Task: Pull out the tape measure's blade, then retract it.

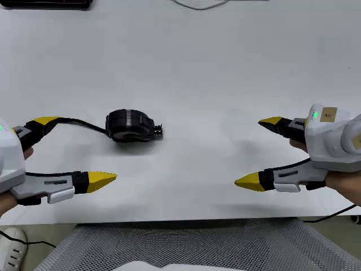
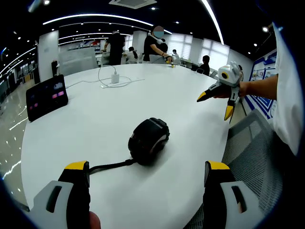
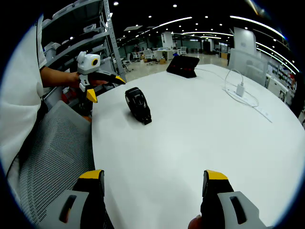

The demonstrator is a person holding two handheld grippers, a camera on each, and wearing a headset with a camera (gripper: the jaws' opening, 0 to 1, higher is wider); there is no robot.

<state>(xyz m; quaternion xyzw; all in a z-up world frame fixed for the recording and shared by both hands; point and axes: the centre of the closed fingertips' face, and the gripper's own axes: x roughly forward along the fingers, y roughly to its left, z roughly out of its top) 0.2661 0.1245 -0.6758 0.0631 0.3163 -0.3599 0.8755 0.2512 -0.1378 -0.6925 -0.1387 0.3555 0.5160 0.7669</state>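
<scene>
nothing is done yet: the tape measure (image 1: 131,126) lies on the counter (image 1: 197,68), left of centre, blade apparently fully in. the left gripper (image 1: 83,148) and right gripper (image 1: 249,151) flank it, fingers (image 1: 100,179) apart and empty.

No readable text or numbers

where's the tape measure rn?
Head view: the tape measure lies on the white table, left of centre, just beyond the open left gripper, its strap trailing toward one jaw.
</scene>
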